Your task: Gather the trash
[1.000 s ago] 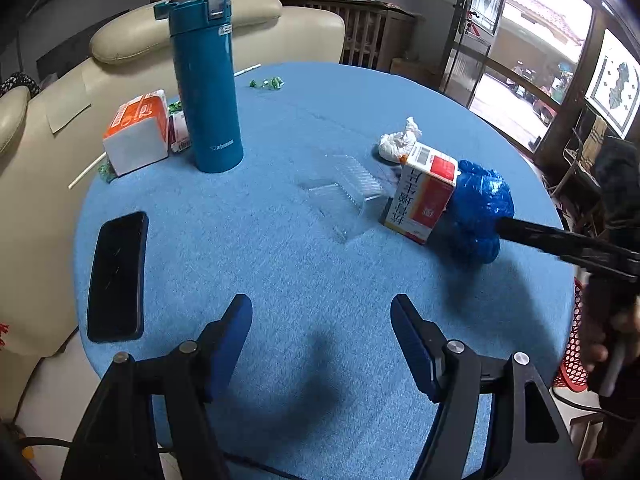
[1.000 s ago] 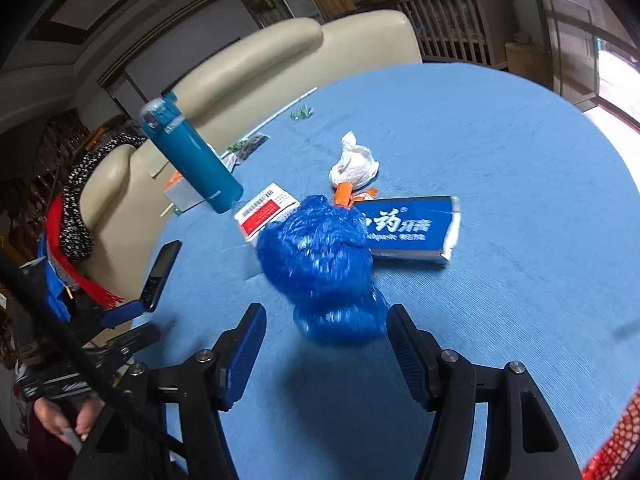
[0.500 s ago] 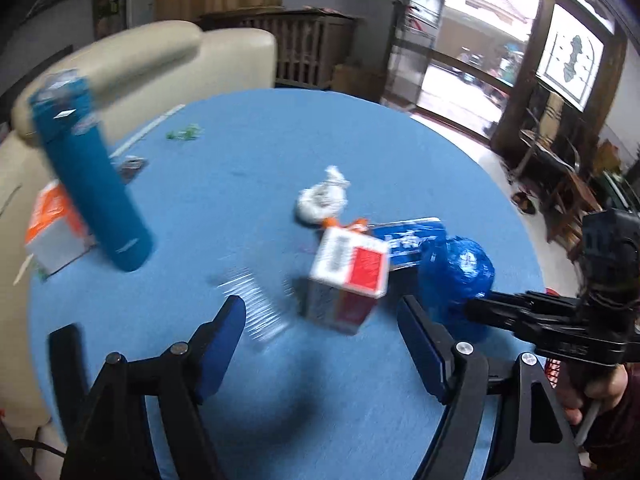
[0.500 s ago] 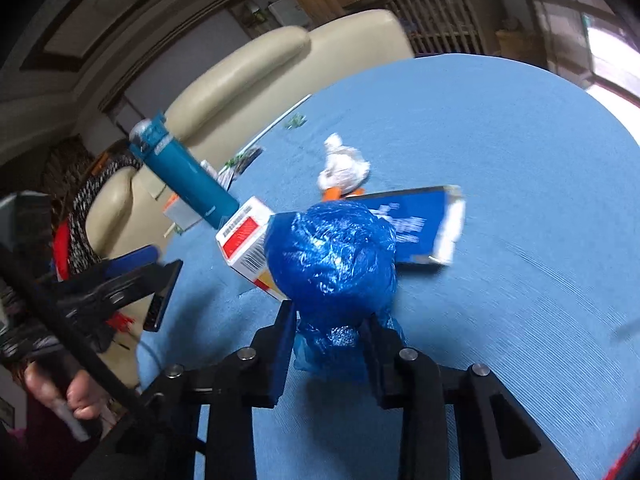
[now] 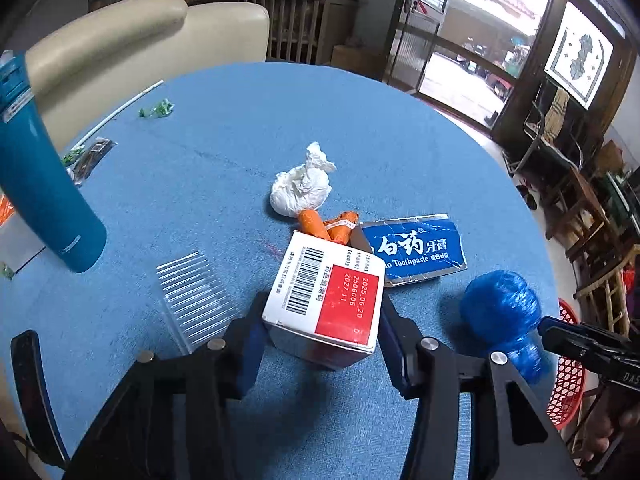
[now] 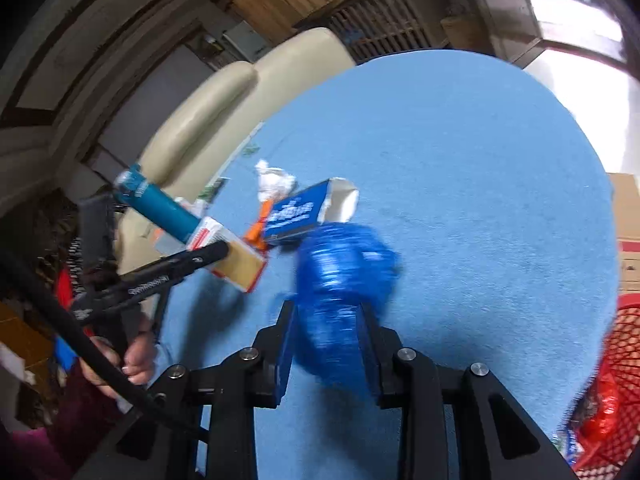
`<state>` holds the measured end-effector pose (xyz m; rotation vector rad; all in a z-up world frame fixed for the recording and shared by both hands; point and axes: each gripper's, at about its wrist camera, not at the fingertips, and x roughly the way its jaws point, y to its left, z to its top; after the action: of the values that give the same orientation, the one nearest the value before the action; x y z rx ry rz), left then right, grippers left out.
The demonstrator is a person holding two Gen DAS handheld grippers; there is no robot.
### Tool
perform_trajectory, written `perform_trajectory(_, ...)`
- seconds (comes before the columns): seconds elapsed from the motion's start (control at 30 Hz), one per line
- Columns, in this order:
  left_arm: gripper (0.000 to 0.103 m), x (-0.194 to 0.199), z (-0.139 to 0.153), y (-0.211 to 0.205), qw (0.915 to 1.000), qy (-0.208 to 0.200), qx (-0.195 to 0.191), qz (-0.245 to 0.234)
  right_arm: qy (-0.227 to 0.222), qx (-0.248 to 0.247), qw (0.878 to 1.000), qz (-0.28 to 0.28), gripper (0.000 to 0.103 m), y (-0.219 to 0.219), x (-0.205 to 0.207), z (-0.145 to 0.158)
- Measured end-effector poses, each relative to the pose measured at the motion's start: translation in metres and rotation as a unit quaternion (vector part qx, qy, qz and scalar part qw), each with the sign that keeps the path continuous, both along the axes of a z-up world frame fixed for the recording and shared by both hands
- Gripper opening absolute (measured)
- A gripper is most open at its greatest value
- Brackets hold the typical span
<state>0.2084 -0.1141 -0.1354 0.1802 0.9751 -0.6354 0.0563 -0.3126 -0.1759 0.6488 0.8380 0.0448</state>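
A white-and-red medicine box (image 5: 324,292) sits between the fingers of my left gripper (image 5: 320,320). Its jaws are closing and both pads lie against the box's sides. The right wrist view shows the same box (image 6: 240,268) tilted at the left gripper's tip. My right gripper (image 6: 326,312) holds a crumpled blue plastic bag (image 6: 344,264) above the blue table (image 6: 480,200). Its jaws are opening a touch, and the pads still press on the bag. In the left wrist view that bag (image 5: 500,308) hangs at the right.
A blue toothpaste box (image 5: 416,248), a white tissue wad (image 5: 300,192), orange wrappers (image 5: 324,224) and a clear plastic tray (image 5: 192,292) lie nearby. A teal bottle (image 5: 36,184) stands at the left. A red basket (image 6: 616,380) sits below the table's right edge.
My left gripper moved across to the medicine box and closed around it. My right gripper shut on the blue bag and carried it off toward the table's right edge.
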Motion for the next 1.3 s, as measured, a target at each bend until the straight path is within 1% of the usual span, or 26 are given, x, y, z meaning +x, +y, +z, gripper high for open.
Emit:
perform_trajectory(0.03,0.053,-0.004,0.004,0.003,1.0,-0.002,-0.004,-0.001,0.001,0.008,1.0,0.002,0.051,-0.001,0.002,0.0)
perform_trajectory(0.07,0.053,-0.008,0.006,0.005,1.0,-0.002,-0.007,-0.002,-0.003,0.012,1.0,-0.002,0.075,-0.003,0.003,0.0)
perform_trajectory(0.1,0.053,-0.013,0.01,0.009,0.9999,-0.002,-0.015,-0.004,-0.01,0.01,1.0,-0.008,0.081,-0.003,0.004,0.002)
perform_trajectory(0.2,0.053,-0.028,0.019,0.016,0.9997,-0.005,-0.024,-0.008,-0.025,-0.003,1.0,0.0,0.081,0.001,0.017,0.001)
perform_trajectory(0.27,0.053,-0.039,0.024,0.02,0.9997,-0.01,-0.019,-0.01,-0.011,-0.024,1.0,0.009,0.081,0.008,0.029,-0.003)
perform_trajectory(0.3,0.053,-0.045,0.027,0.021,0.9997,-0.017,-0.013,-0.009,0.004,-0.03,0.999,0.018,0.078,0.013,0.038,-0.008)
perform_trajectory(0.33,0.053,-0.049,0.027,0.021,0.9997,-0.023,-0.008,-0.008,0.01,-0.03,0.999,0.023,0.076,0.016,0.042,-0.012)
perform_trajectory(0.4,0.053,-0.057,0.033,0.022,0.9994,-0.035,-0.002,-0.005,0.009,-0.014,0.999,0.042,0.06,0.025,0.049,-0.02)
perform_trajectory(0.43,0.053,-0.06,0.035,0.024,0.9992,-0.04,-0.001,-0.004,0.007,-0.009,0.999,0.051,0.057,0.03,0.052,-0.021)
perform_trajectory(0.47,0.053,-0.062,0.037,0.026,0.9991,-0.043,0.001,-0.002,0.01,-0.022,0.998,0.051,0.054,0.035,0.053,-0.02)
perform_trajectory(0.5,0.053,-0.065,0.038,0.027,0.999,-0.045,0.003,0.0,0.009,-0.041,0.998,0.054,0.053,0.041,0.054,-0.017)
perform_trajectory(0.57,0.053,-0.068,0.042,0.032,0.9989,-0.047,0.006,0.008,0.008,-0.051,0.997,0.06,0.051,0.046,0.051,-0.015)
perform_trajectory(0.63,0.053,-0.071,0.044,0.036,0.9989,-0.045,0.003,0.013,-0.001,-0.047,0.997,0.058,0.05,0.047,0.043,-0.011)
perform_trajectory(0.77,0.053,-0.081,0.049,0.039,0.9987,-0.048,0.005,0.019,-0.031,-0.044,0.997,0.048,0.05,0.045,0.019,0.009)
perform_trajectory(0.93,0.053,-0.099,0.063,0.031,0.997,-0.075,0.017,0.014,-0.06,-0.042,0.997,0.032,0.049,0.038,-0.011,0.033)
perform_trajectory(0.97,0.054,-0.103,0.067,0.029,0.9964,-0.082,0.018,0.013,-0.072,-0.036,0.996,0.035,0.05,0.036,-0.018,0.037)
perform_trajectory(1.13,0.054,-0.124,0.084,0.02,0.9923,-0.12,0.031,0.009,-0.099,-0.039,0.994,0.02,0.05,0.028,-0.047,0.061)
perform_trajectory(1.3,0.054,-0.142,0.092,0.012,0.9891,-0.141,0.043,0.003,-0.118,-0.042,0.992,0.009,0.05,0.022,-0.072,0.074)
